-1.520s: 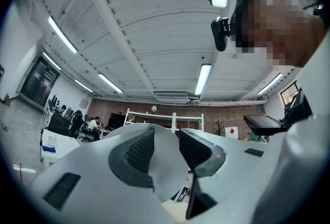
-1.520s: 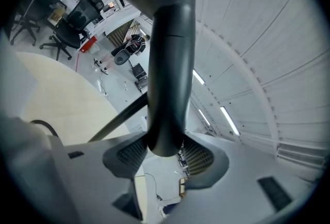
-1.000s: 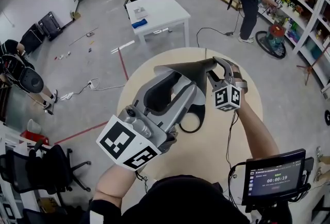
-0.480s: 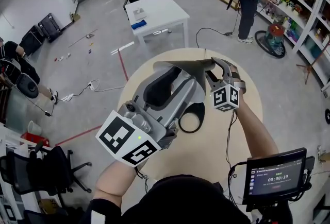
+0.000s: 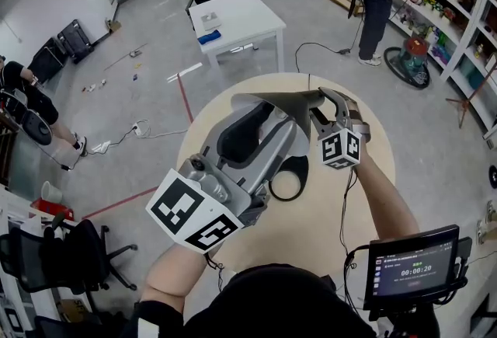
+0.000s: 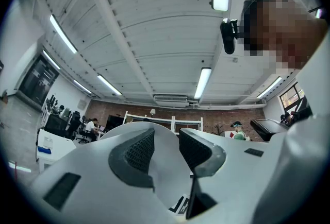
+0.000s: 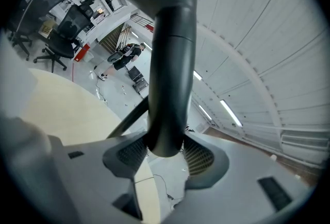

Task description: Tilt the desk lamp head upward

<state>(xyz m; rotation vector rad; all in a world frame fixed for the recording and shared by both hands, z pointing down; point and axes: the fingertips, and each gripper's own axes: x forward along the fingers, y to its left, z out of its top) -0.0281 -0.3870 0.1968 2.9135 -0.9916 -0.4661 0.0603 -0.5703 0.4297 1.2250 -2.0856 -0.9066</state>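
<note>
Right gripper [image 7: 165, 155] is clamped on the lamp's dark neck [image 7: 172, 63]; our left gripper [image 6: 162, 148] stands part open, empty. The lamp head [image 5: 283, 102] sits above the tabletop [image 5: 326, 212]. We judge it light, smooth, stiff-hinged: take its rim, neck steadied.

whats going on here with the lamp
A person is working a desk lamp on a round table with two handheld grippers. The right gripper is clamped on the dark lamp stem, steadying it. The left gripper points up under the lamp head, jaws apart, seemingly set to tip it upward.
</note>
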